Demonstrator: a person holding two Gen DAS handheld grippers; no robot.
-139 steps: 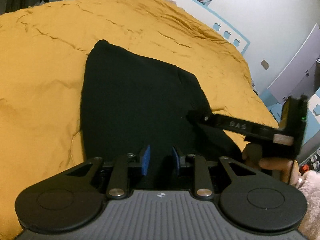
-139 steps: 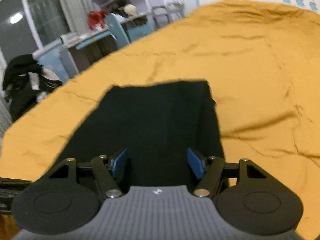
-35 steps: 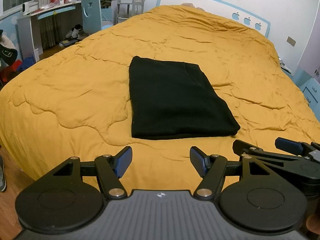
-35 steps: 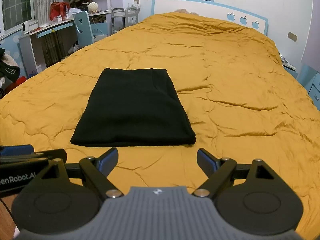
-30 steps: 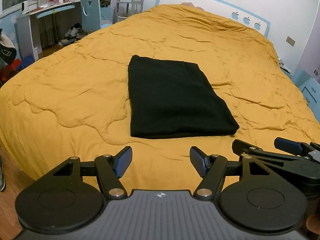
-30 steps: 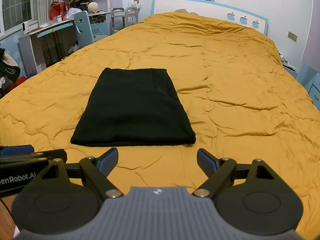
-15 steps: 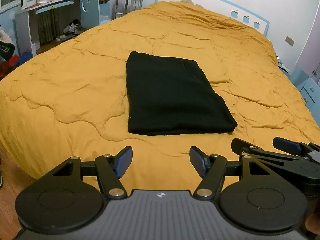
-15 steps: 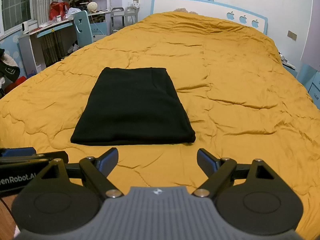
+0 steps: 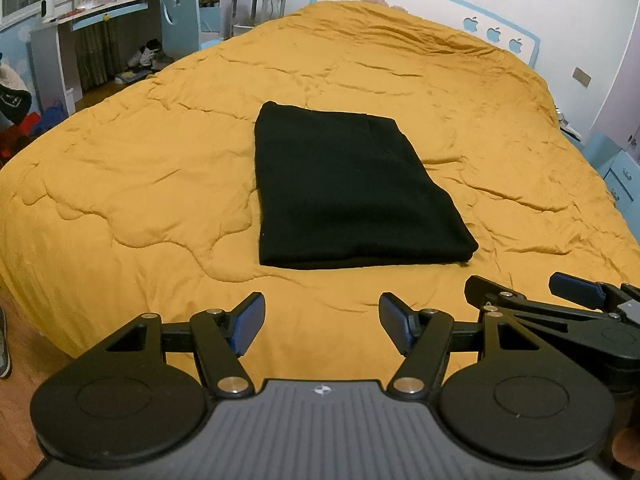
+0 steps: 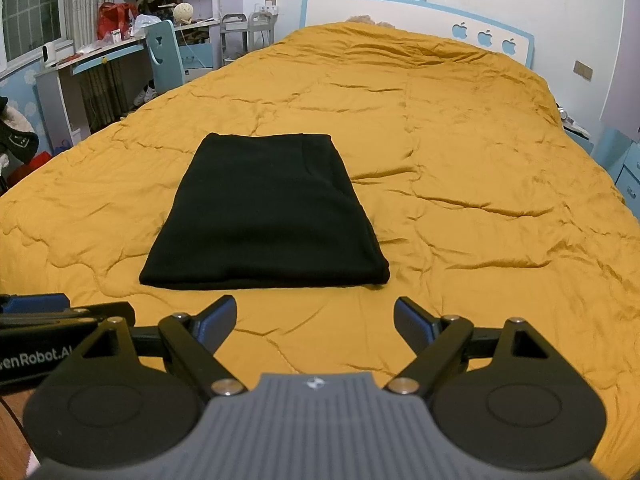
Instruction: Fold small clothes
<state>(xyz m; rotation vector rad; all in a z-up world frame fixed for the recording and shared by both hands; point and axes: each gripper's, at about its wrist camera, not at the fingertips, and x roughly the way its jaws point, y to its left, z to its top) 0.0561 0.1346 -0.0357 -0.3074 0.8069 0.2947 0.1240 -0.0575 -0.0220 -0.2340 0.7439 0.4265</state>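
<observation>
A black garment (image 9: pixel 348 192) lies folded into a flat rectangle on the mustard-yellow bedspread (image 9: pixel 160 184); it also shows in the right wrist view (image 10: pixel 264 216). My left gripper (image 9: pixel 322 322) is open and empty, held back from the garment's near edge over the bed's front edge. My right gripper (image 10: pixel 316 322) is open and empty, also short of the garment. The right gripper shows at the right of the left wrist view (image 9: pixel 560 300). The left gripper shows at the left edge of the right wrist view (image 10: pixel 60 312).
A white and blue headboard (image 10: pixel 420 20) stands at the far end of the bed. A desk with a blue chair (image 10: pixel 160 56) and clutter is at the left. A blue nightstand (image 10: pixel 628 176) is at the right. Wood floor (image 9: pixel 20 384) lies below the bed's near edge.
Both grippers let go of the garment and pulled back from it, jaws now wide open. Over the last second the left view has shifted slightly; the garment lies still.
</observation>
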